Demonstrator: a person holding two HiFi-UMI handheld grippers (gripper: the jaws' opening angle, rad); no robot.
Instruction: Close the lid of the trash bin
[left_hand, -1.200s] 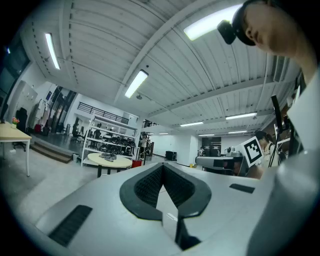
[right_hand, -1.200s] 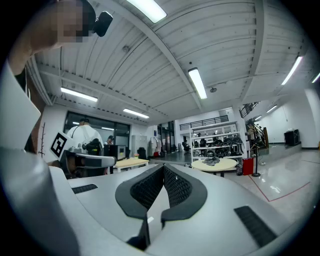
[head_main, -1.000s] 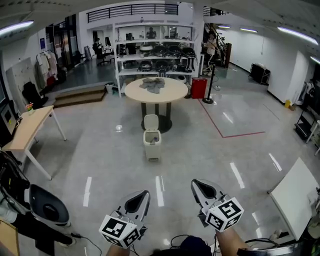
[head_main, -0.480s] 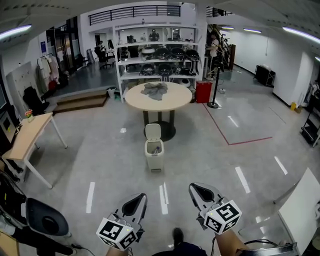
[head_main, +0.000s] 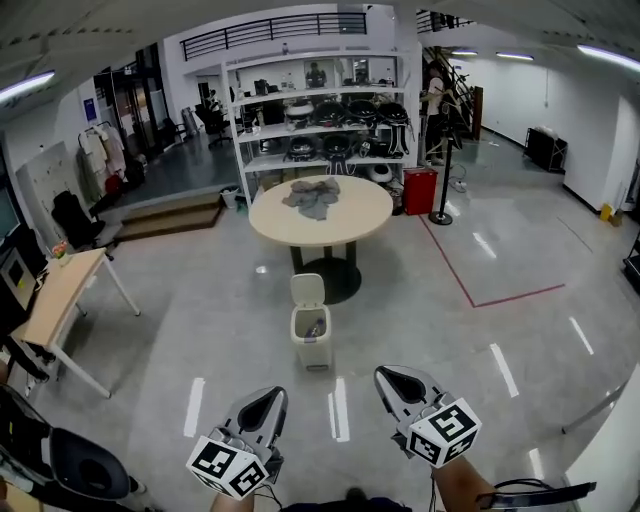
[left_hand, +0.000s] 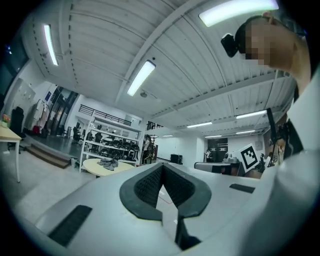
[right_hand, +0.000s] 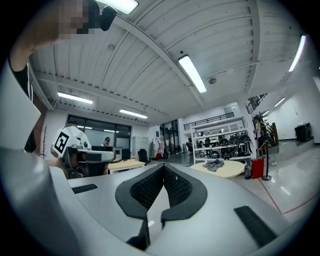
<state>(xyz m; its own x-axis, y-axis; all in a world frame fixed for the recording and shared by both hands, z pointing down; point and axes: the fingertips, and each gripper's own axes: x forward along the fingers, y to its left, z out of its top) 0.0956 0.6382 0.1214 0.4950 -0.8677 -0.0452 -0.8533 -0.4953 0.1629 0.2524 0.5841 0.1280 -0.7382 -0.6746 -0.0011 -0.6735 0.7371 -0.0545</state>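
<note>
Grey glossy floor (head_main: 450, 310) spreads across the room, with a white shelving rack (head_main: 322, 110) at the back. Before the rack stands a round tabletop (head_main: 355, 218) bearing a crumpled grey cloth (head_main: 315, 196). The white trash bin (head_main: 311, 345) stands on the floor just in front of it, its lid (head_main: 306, 290) upright and open. Well apart from the bin, the left tool (head_main: 268, 398) and right tool (head_main: 392, 377) hover, both clenched on nothing.
</note>
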